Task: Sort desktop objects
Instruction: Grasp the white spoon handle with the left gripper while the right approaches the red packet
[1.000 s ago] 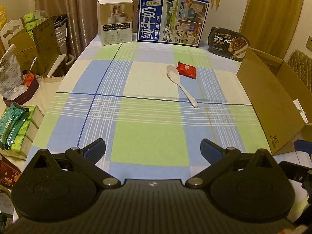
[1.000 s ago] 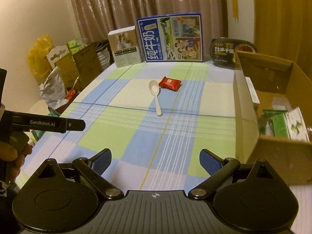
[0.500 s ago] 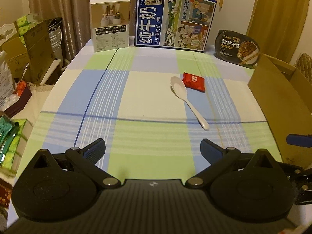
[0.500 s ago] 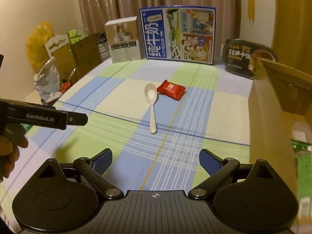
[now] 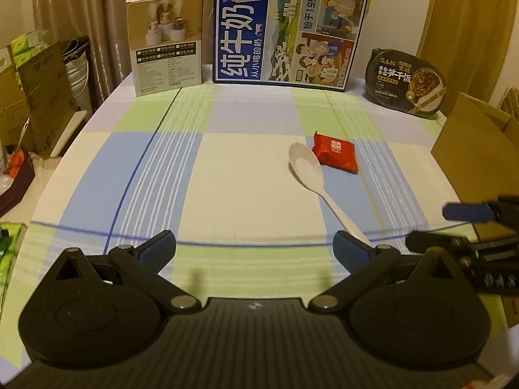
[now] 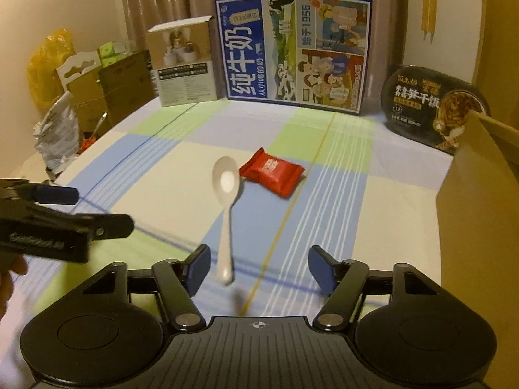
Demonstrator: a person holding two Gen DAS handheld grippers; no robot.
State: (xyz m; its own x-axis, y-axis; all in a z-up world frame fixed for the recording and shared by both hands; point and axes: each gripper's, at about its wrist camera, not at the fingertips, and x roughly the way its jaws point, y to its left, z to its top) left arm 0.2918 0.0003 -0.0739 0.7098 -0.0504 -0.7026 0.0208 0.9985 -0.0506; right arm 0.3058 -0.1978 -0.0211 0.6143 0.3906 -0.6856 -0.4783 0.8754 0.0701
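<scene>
My right gripper is closing, half open, around the white spoon's handle, untouched; red snack packet beside its bowl. Left gripper gapes empty over the bench.

A spoon lies mid-table, a packet just right of its bowl; boxes stand behind, a carton at right.

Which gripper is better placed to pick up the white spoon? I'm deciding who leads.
Right. The right gripper has the white spoon handle's end between its closing jaws, not yet gripped. The left gripper is open, with the handle by its right finger.
</scene>
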